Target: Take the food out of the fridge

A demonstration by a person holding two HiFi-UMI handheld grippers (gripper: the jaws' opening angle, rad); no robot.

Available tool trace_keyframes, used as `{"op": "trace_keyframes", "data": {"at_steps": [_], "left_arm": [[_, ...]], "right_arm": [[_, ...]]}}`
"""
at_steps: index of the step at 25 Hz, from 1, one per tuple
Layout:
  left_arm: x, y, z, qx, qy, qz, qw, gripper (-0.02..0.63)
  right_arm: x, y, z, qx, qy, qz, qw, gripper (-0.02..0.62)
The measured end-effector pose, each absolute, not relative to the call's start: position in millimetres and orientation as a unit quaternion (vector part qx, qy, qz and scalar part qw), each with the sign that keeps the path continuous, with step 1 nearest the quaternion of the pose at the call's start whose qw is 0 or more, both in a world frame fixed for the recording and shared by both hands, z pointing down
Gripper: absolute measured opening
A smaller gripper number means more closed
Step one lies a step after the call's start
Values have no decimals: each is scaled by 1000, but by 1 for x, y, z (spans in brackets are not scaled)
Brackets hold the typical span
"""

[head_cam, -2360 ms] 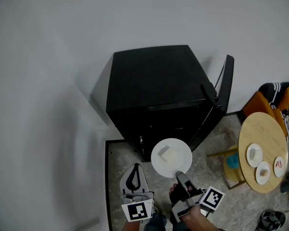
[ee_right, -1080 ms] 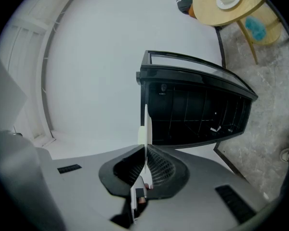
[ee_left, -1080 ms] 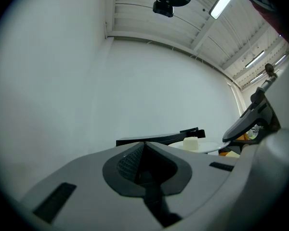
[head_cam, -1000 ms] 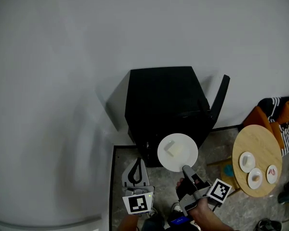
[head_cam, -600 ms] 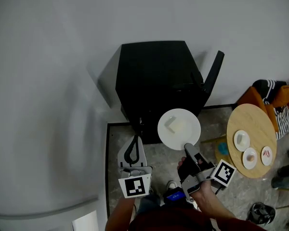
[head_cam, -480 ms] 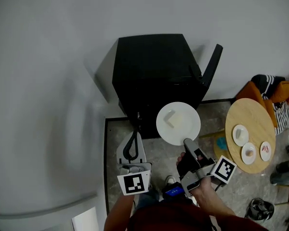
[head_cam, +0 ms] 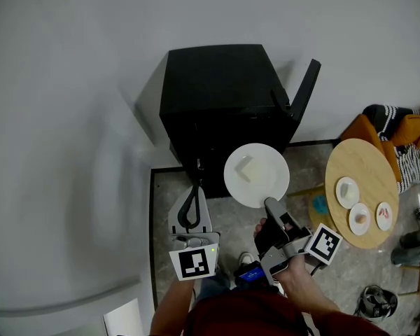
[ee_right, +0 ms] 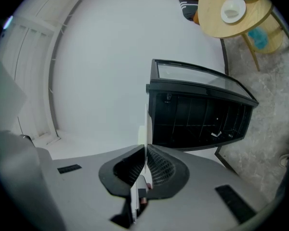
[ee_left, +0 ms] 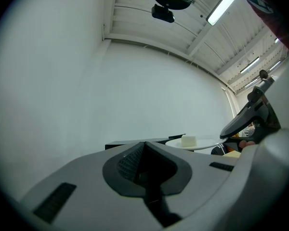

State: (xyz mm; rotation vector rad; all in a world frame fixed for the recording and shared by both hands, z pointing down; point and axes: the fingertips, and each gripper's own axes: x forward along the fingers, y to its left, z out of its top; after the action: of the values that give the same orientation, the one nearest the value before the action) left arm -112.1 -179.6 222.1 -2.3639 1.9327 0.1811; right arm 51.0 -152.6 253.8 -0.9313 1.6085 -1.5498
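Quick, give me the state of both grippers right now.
Left gripper: jaws closed, holding nothing.
Right gripper: jaws closed on the rim of the white plate, which carries a pale food block.

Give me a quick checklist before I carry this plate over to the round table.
1. Right gripper, jaws clamped on the rim of the plate: ok.
2. Food block resting on the plate, away from its edge: ok.
3. Plate level: ok, by the left gripper view.
4. Plate out of the fridge: ok.
5. Bare space on the round table beside its three small plates: ok.
6. Fridge door closed: not ok, it stands open; left gripper is empty, jaws shut.
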Motion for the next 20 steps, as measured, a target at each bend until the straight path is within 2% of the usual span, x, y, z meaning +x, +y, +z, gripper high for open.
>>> {"op": "trace_keyframes", "data": {"at_steps": [20], "left_arm": [[-116, -178, 217, -769, 635, 58, 45, 14]], "right_arm": [[36, -148, 254, -349, 627, -607, 341, 32]]}}
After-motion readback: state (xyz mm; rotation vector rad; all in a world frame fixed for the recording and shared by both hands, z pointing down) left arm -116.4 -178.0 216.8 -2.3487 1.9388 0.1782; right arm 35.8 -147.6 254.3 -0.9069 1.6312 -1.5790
